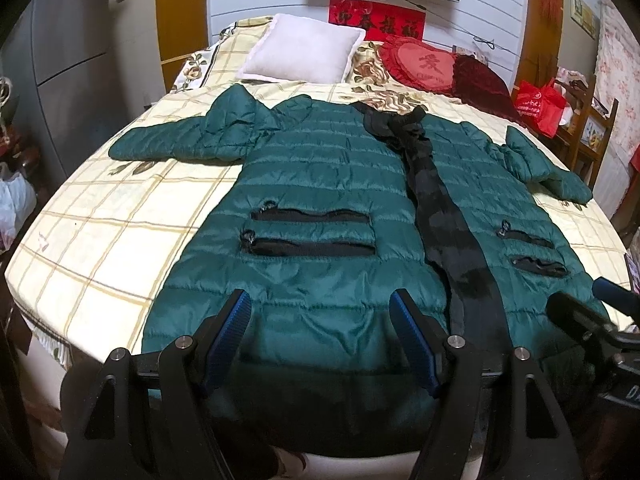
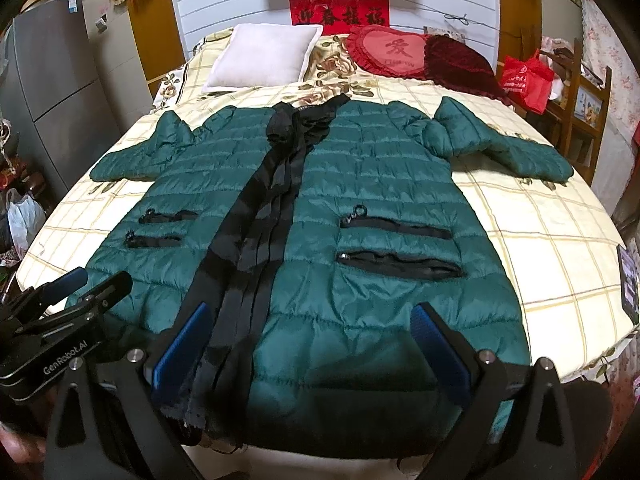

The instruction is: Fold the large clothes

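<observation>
Bedroom; a bed (image 1: 92, 216) with a cream checked sheet fills both views, headboard end far, foot edge nearest the cameras. Landmark: the green quilted coat (image 1: 320, 184), spread flat, front up, across the middle of the bed, sleeves out to either side, hem hanging over the foot edge. A black trim strip (image 2: 260, 216) runs from collar to hem down its centre.

Beyond the coat's collar: white pillow (image 1: 304, 50) and red heart cushion (image 1: 424, 64). Bare sheet lies on both sides of the coat below the sleeves; widest on the left side in the left wrist view.

Left gripper (image 1: 320, 340) hovers over the coat's hem, left of the trim, jaws wide apart, nothing between them. Right gripper (image 2: 312, 348) over the hem right of the trim, jaws likewise spread, empty. Neither presses the fabric.
</observation>
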{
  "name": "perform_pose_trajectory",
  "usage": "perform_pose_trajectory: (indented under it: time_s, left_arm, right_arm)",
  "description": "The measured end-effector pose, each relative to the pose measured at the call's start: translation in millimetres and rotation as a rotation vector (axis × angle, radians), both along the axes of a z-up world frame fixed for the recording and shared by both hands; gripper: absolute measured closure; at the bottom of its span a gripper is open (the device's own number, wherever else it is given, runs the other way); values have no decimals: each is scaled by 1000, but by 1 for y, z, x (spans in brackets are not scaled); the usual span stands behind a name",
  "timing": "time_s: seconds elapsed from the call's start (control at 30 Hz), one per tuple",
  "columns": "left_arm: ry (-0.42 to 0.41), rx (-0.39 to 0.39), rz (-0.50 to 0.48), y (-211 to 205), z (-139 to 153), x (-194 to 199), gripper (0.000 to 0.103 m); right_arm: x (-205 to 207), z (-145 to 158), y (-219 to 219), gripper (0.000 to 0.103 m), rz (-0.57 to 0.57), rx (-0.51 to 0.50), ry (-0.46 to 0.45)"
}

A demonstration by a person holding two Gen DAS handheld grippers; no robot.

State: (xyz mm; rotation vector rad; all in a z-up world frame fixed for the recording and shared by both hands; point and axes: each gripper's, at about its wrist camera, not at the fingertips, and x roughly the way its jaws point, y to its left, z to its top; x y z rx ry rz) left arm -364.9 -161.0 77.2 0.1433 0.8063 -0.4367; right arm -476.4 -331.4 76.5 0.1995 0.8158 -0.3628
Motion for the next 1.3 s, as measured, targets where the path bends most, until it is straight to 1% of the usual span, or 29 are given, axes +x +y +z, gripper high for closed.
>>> perform_pose_trajectory:
  time_s: [0.13,0.23,0.37,0.7,0.87,1.0,1.17,1.3]
  left_arm:
    - [-6,-3,8,-2,4,11,31]
    - [-26,-4,16,-5,9,21,31]
    - [-11,-12,27,-8,11,38,31]
    - [-13,2,59,-14,14,79,31]
    - [-27,15,81,-15,18,101,31]
    - [-33,28,95,-17,19,120,31]
    - [-10,28,107,-22,16,147,31]
    - [-14,36,116,-29,14,164,31]
  right_arm:
    - [13,11,-6,2,-8,2,8]
    - [24,15,-11,2,0,13,6]
    - [44,18,-19,2,9,29,8]
    - [92,28,-39,2,25,12,12]
    - [116,28,-52,2,29,21,20]
    - [137,30,-58,2,37,8,17]
    - [168,28,-62,2,57,-12,27]
    - [192,23,-68,2,63,-8,31]
